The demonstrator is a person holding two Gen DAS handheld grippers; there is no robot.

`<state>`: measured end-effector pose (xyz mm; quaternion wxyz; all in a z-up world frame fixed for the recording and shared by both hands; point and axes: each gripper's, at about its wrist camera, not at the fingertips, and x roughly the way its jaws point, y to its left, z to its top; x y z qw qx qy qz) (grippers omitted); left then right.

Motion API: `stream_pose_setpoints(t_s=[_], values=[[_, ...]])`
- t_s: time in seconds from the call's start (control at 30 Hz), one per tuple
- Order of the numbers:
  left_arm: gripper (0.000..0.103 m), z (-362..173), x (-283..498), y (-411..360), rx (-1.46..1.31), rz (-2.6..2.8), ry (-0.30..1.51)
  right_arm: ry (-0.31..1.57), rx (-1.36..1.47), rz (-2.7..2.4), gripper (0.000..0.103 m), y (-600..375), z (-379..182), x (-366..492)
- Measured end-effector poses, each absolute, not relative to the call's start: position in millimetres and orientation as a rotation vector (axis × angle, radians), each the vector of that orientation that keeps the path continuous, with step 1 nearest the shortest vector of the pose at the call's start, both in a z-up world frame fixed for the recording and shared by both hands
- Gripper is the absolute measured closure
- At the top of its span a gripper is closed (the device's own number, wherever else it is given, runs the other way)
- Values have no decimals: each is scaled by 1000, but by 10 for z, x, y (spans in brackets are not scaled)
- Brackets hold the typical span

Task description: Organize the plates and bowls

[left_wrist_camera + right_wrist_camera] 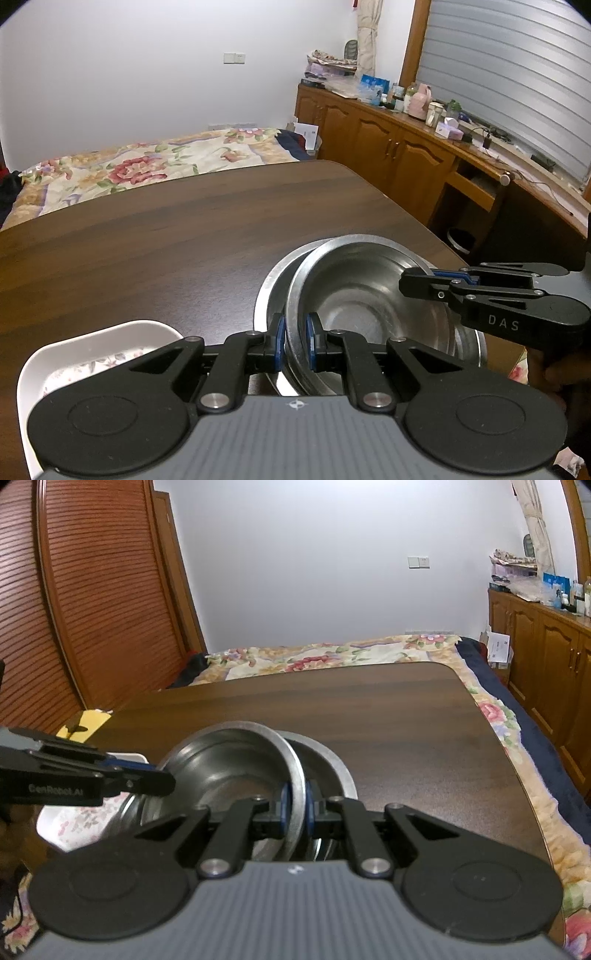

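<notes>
Left gripper (295, 345): black linkage arms, blue pads, closed on the near rim of the upper steel bowl (365, 306); the rim is seen pinched between both pads. Right gripper (295, 806): same build, clamped on the opposite rim of the same bowl, its tip seen from the left wrist view at the bowl's right edge.

Upper steel bowl: round, brushed metal, broad flat lip, tilted and held just ahead of both grippers. It is partly nested over a lower steel bowl (275, 295), of which a crescent of rim is shown to the left of the left gripper's pads.

White dish (92, 354): glossy, rounded-square, floral print inside; placed on the table close to the left of the left gripper, partly hidden by its body.

Table (166, 240): dark wood grain, rounded corners. Bare surface is seen ahead of both grippers up to the far edge; the table's right edge lies just beyond the bowls. A floral bedspread (140, 166) is seen past the far edge.
</notes>
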<state>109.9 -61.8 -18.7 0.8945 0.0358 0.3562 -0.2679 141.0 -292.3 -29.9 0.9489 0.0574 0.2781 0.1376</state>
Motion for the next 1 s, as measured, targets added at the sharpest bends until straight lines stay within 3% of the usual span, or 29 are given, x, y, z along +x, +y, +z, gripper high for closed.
stream_pose_setpoints(t_s=[1.0], values=[[89, -134, 967, -570, 11, -508, 646, 548, -8, 268, 89, -2769, -307, 1433]])
